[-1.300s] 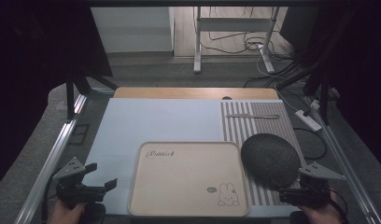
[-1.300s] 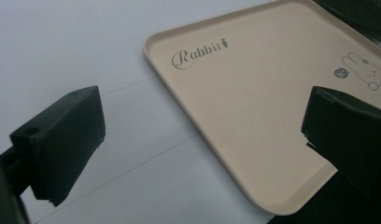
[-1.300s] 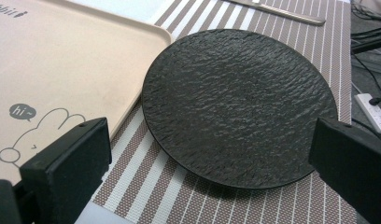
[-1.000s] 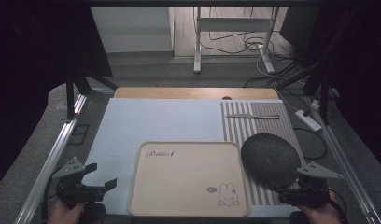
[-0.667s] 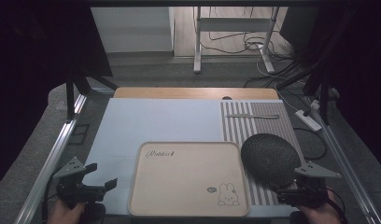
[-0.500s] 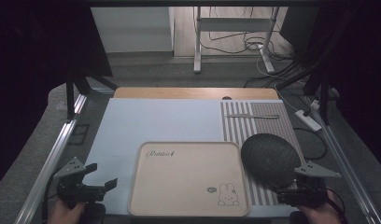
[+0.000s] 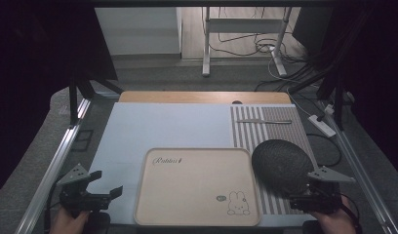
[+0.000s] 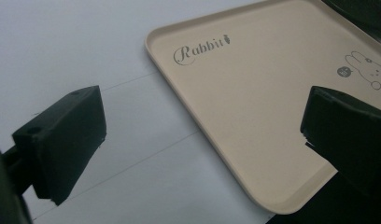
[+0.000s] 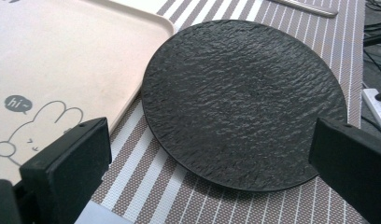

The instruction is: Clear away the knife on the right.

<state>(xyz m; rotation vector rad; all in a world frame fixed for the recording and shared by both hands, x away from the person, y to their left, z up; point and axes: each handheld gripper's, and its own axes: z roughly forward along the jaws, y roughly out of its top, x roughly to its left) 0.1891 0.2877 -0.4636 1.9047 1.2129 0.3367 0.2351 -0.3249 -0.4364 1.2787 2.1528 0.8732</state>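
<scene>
The right hand-held gripper (image 9: 212, 172) has its jaws spread wide and holds nothing. Just ahead, between them, a black textured plate (image 9: 242, 100) lies on a striped mat (image 9: 146, 186). A beige rabbit tray (image 9: 62, 56) lies ahead-left, its corner just beside the plate.

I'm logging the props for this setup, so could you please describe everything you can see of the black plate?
The black plate is round, shallow and matte, with a rough, rippled, slate-like surface and nothing on it. It lies flat on the striped placemat, at the table's near right, close beside the beige tray; whether they touch is unclear. The right gripper, jaws wide apart, hovers just in front without holding it.
</scene>
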